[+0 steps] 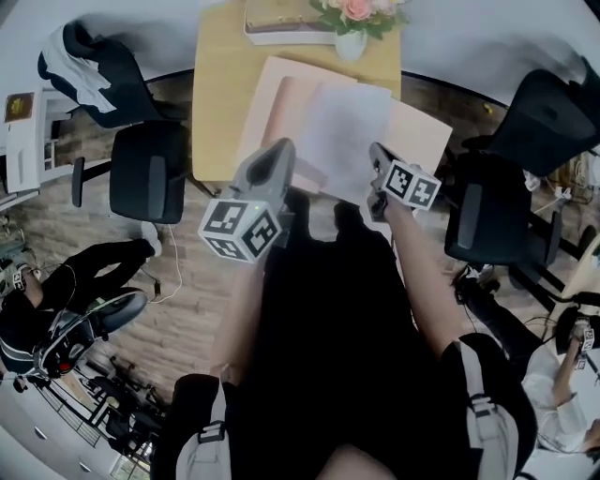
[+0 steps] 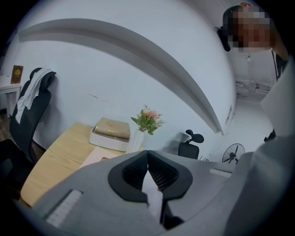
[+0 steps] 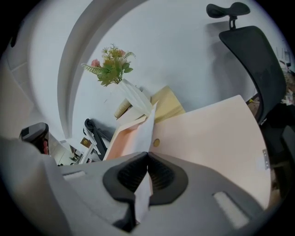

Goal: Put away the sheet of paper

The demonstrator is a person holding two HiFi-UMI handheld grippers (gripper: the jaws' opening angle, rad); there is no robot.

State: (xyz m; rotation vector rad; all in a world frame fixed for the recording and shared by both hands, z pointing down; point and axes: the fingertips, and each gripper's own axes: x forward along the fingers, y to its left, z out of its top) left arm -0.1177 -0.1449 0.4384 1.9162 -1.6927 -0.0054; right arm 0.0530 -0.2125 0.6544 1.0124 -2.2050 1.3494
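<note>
A white sheet of paper (image 1: 342, 131) hangs over an open pink folder (image 1: 272, 98) that lies on the wooden table (image 1: 220, 84). My left gripper (image 1: 284, 150) is shut on the sheet's left edge and my right gripper (image 1: 376, 155) is shut on its right edge. In the left gripper view the left gripper (image 2: 147, 161) pinches a strip of the paper (image 2: 152, 196) between its pads. In the right gripper view the right gripper (image 3: 147, 159) clamps the paper (image 3: 144, 129), with the pink folder (image 3: 207, 133) spread behind it.
A white vase of flowers (image 1: 352, 36) and a white tray holding a book (image 1: 281, 26) stand at the table's far edge. Black office chairs sit left (image 1: 150, 171) and right (image 1: 487, 211) of the table. People sit at lower left (image 1: 37, 300) and lower right (image 1: 562, 380).
</note>
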